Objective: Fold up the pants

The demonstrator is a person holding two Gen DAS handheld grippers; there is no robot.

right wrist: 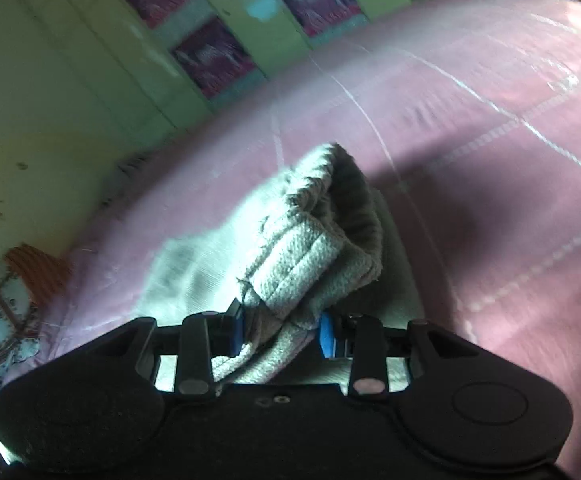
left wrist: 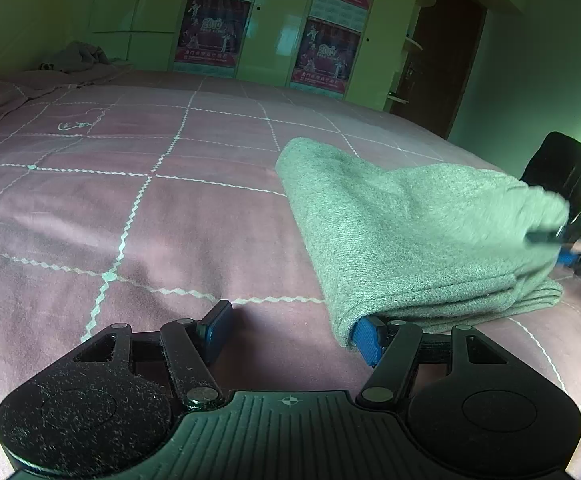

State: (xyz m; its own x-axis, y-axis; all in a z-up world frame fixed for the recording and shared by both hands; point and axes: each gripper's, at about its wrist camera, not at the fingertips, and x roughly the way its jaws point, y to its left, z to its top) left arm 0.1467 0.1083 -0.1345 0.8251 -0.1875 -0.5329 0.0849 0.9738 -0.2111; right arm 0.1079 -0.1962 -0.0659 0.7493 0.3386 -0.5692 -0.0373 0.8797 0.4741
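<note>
On the pink bed (left wrist: pixel 138 208) the left tongs (left wrist: pixel 294 332) stand spread wide, one blue pad tucked under the near corner of the grey pants (left wrist: pixel 410 232), which lie folded toward the right. The right tongs (right wrist: pixel 280 330) are clenched on a thick fold of the pants' edge.

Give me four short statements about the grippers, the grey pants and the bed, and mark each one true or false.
1. The right gripper pinches a bunched part of the grey pants. True.
2. The left gripper is clamped shut on the pants. False: its jaws stand wide apart, only one finger tucked under the fabric's edge.
3. The pants lie on a bare wooden floor. False: they rest on a pink bedspread with white grid lines.
4. Posters hang on the wardrobe behind the bed. True.
</note>
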